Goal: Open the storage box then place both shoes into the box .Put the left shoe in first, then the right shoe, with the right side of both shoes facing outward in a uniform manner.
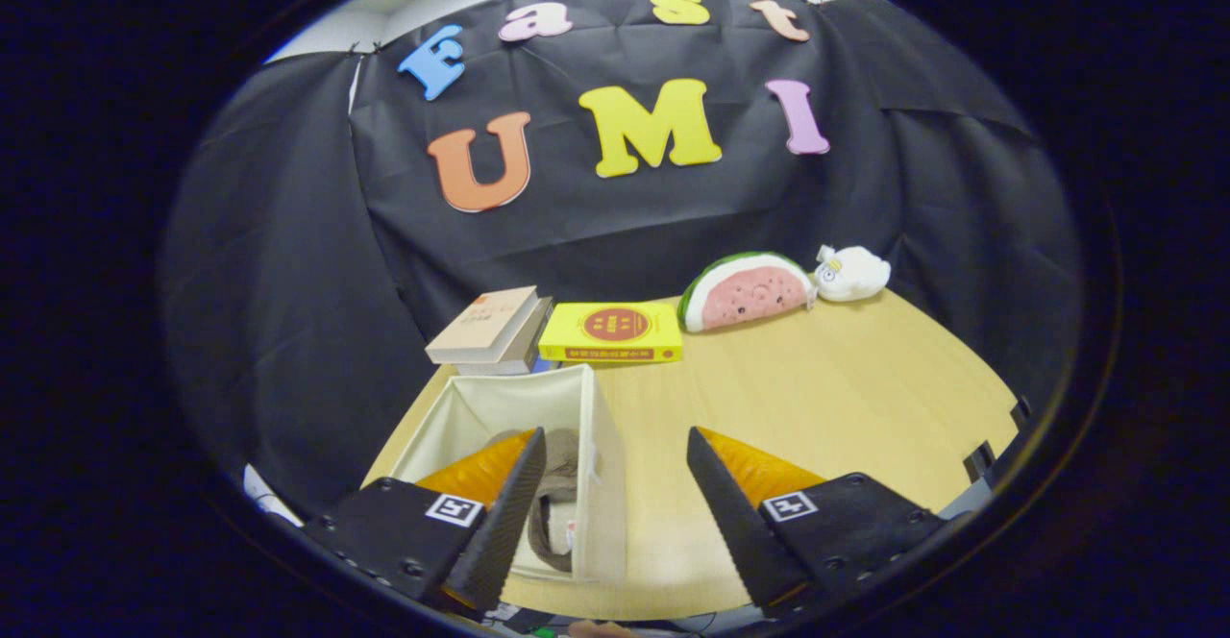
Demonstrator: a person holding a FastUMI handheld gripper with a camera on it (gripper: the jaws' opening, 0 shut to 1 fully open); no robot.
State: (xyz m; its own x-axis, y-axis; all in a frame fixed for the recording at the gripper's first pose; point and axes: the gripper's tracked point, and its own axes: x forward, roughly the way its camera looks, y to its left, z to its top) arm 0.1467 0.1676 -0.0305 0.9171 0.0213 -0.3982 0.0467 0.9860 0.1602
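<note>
your gripper [615, 484] hangs above the near edge of the wooden table [826, 398] with its two fingers spread wide apart and nothing pinched between them. the gap between the fingertips [524, 484] frames the right wall of the storage box and a strip of bare tabletop.

the storage box [601, 465] is a pale fabric bin with an open top, sitting on the near left part of the table. your left finger overlaps its opening, and the box's right wall stands just inside that finger, between the two fingers but closer to the left one. inside the box you can see a shoe [557, 494], grey-brown with a lighter sole, lying low against the right wall just beside the left fingertip. you cannot tell from here which way it faces or whether it is the left or the right one, since the finger covers part of it.

your right finger hovers over bare table, well apart from the box.

beyond the box, near the black cloth wall [288, 263], two books [490, 331] lie stacked, the upper one with a pale cover. just to their right lies a yellow book [612, 332] with a red round mark on its cover, touching or nearly touching the stack. farther right along the back of the table rests a watermelon-slice plush [748, 290], and a small white plush toy [852, 273] sits just beside it, at its right end
</note>
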